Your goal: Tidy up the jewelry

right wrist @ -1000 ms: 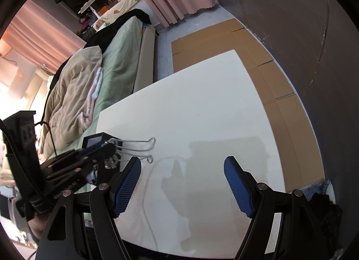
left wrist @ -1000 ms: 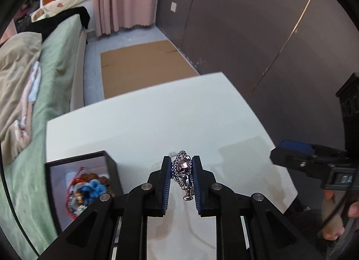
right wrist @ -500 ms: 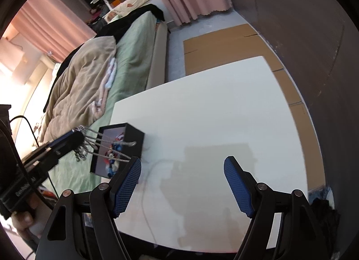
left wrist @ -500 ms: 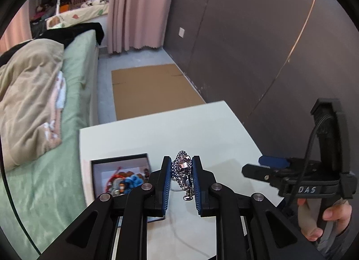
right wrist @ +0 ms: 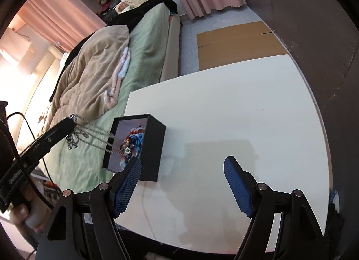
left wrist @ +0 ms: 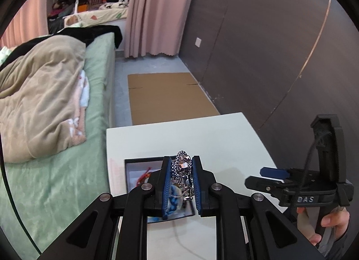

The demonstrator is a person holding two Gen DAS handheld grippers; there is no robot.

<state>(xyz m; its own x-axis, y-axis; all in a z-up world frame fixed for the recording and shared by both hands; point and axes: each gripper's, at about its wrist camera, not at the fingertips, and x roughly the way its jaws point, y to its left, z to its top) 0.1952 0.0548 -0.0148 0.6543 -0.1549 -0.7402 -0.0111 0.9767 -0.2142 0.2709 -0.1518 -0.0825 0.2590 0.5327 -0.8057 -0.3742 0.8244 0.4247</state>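
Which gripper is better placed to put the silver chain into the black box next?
Left. The left gripper is shut on the silver chain and sits over the black box. The right gripper is open, empty, beside the box.

The left tongs [left wrist: 181, 183] cover the near half of the black box [left wrist: 139, 161], so only its far rim and a scrap of red cord show beyond the fingers, and the lower run of the silver chain [left wrist: 182, 168] pinched between the pads is lost among the arms. In the right wrist view the box's contents [right wrist: 132, 141] are too small to sort (beads, cord and a small flower-like charm run together), and the right tongs' [right wrist: 181, 183] left finger overlaps the box's near corner. The counter [right wrist: 235, 107] is cut off below by the right tongs, and each hand shows only partly at a picture's edge.
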